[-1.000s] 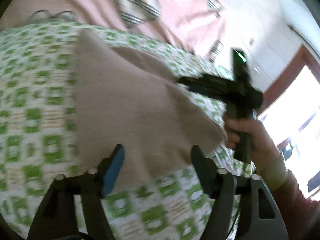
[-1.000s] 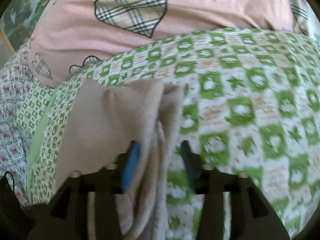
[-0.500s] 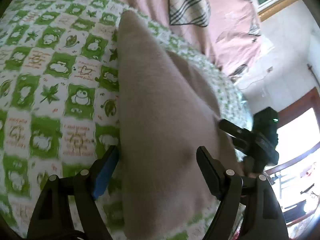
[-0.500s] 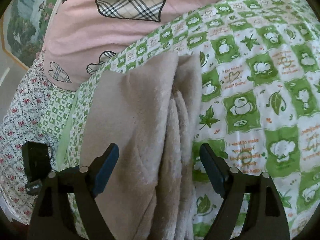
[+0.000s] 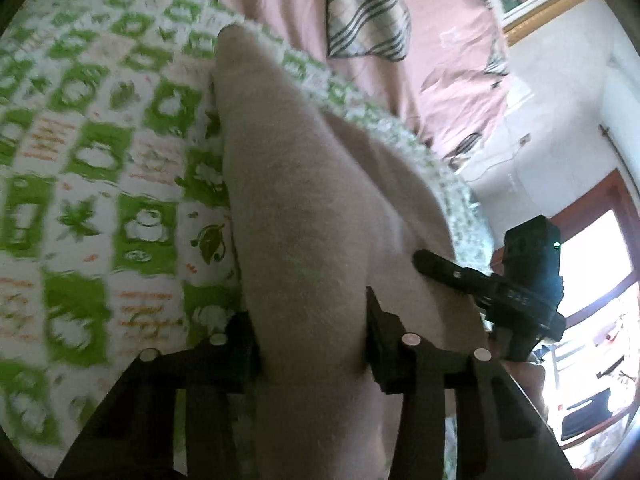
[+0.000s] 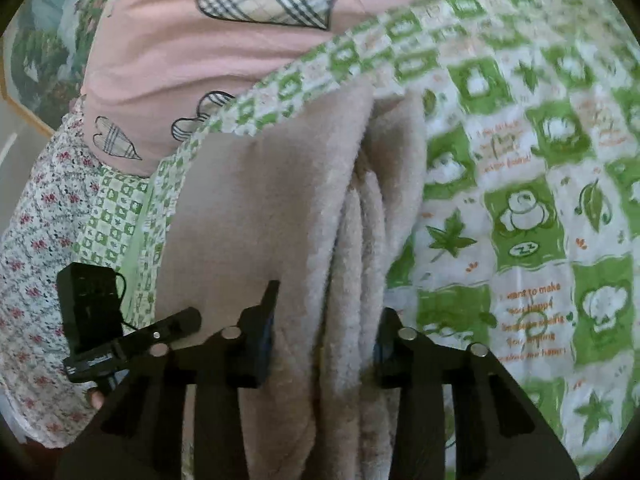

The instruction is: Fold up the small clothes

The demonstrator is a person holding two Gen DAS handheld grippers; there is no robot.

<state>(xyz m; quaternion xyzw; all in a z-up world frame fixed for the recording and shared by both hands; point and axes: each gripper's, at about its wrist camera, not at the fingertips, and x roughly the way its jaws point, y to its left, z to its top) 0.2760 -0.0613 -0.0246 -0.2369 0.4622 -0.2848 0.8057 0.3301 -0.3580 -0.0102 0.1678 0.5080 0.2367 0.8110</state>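
Blurred fisheye views, blown-out window

Prob. home bedroom: bed w/ green-check sheet, pink duvet.

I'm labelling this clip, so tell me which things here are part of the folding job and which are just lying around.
Part of the job:
beige garment, folded in layers
left gripper, fingers around the garment
right gripper, fingers around the garment

Just lying about:
green checked sheet
pink quilt with plaid hearts
floral fabric
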